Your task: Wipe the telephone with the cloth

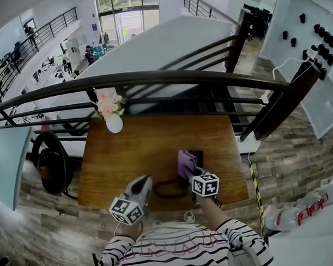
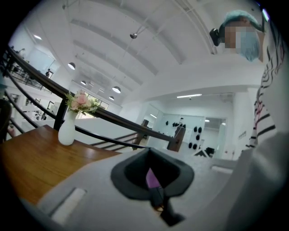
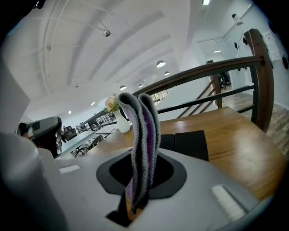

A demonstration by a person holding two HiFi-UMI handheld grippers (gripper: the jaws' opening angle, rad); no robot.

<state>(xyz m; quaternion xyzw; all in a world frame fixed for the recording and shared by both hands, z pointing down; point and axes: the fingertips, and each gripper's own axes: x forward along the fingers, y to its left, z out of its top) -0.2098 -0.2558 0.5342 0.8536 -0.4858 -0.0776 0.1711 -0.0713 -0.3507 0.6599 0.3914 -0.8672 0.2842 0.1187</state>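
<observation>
Overhead, in the head view, we are looking down on one wooden table (image 1: 129,158) that is carrying one white vase (image 1: 114,124) of pink flowers. The right gripper (image 1: 196,175) is holding one purple cloth (image 1: 186,163) upright beside the one flat black telephone (image 1: 198,155), near the table's front right. The left gripper (image 1: 145,183) is pointing along a dark cord loop (image 1: 168,196). One bottle (image 1: 300,213) at the right is showing red print, too blurred to read.

In the left gripper view, its jaws are sitting together, and a purple sliver (image 2: 152,178) is showing in the slot; we cannot tell what it is.

In the right gripper view, the jaws are pinching the folded cloth's lower edge tight, and the telephone is lying on the table beyond.
</observation>
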